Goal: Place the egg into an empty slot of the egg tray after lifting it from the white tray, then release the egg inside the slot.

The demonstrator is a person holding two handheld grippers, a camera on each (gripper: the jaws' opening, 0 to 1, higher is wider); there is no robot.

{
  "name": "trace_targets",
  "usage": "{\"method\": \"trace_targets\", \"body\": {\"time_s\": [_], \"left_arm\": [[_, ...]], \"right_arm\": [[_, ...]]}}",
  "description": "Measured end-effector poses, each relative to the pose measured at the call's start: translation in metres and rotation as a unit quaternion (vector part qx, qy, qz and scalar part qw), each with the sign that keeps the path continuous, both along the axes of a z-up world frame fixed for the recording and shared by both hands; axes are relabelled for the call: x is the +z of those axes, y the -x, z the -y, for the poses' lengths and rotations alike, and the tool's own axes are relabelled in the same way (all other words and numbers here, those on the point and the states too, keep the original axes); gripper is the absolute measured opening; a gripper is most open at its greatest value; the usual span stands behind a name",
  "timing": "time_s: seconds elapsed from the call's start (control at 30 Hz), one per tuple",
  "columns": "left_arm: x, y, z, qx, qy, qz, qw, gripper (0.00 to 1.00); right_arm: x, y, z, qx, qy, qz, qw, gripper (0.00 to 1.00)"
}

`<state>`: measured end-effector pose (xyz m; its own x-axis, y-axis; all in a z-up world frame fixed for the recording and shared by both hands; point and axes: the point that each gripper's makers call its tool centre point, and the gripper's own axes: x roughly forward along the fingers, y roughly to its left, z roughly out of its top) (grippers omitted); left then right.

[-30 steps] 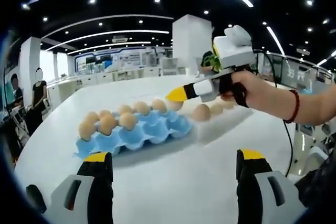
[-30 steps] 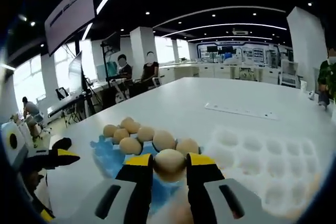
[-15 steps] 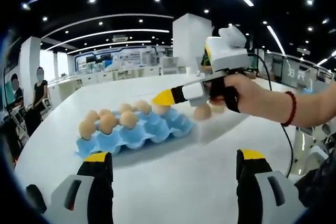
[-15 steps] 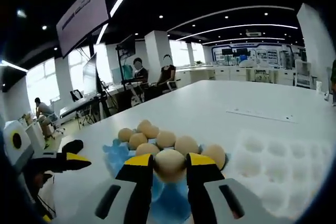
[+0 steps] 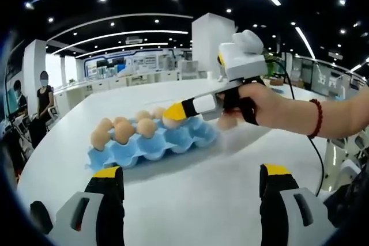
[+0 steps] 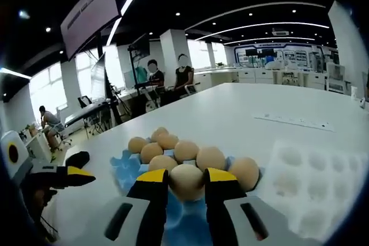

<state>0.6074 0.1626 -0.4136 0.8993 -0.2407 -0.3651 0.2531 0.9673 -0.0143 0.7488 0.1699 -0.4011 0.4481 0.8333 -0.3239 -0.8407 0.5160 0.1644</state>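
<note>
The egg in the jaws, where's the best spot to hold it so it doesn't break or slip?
Around its wide middle, one jaw on each side, coming from above, as the right gripper holds the egg now. The round sides give both jaws an even seat, and the bottom stays free to drop into the blue egg tray.

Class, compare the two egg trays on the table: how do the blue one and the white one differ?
The blue egg tray holds several brown eggs; the white tray has its visible cups bare. The blue tray lies under the right gripper holding an egg; the white tray sits beside it. Both rest on the white table.
</note>
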Motion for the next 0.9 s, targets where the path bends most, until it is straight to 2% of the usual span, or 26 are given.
{"method": "trace_targets", "body": {"time_s": [0.27,0.4,0.57,0.77,0.9], "left_arm": [[0.0,-0.002,-0.001,-0.001,-0.001,-0.001,1.0,1.0],[0.002,-0.002,-0.004,0.004,0.001,0.004,1.0,0.99],[0.002,-0.001,-0.006,0.005,0.001,0.005,1.0,0.99],[0.001,0.0,-0.009,0.008,0.0,0.002,1.0,0.99],[0.0,0.0,-0.008,0.006,-0.001,0.001,1.0,0.99]], "right_arm": [[-0.009,-0.002,-0.003,-0.007,0.015,-0.013,0.9998,0.26],[-0.014,-0.003,-0.003,-0.011,0.039,0.005,0.9992,0.26],[-0.015,-0.003,-0.006,-0.01,0.037,0.002,0.9993,0.26],[-0.017,-0.003,-0.009,-0.004,0.044,0.025,0.9987,0.27],[-0.016,-0.002,-0.008,0.002,0.038,0.025,0.999,0.3]]}}
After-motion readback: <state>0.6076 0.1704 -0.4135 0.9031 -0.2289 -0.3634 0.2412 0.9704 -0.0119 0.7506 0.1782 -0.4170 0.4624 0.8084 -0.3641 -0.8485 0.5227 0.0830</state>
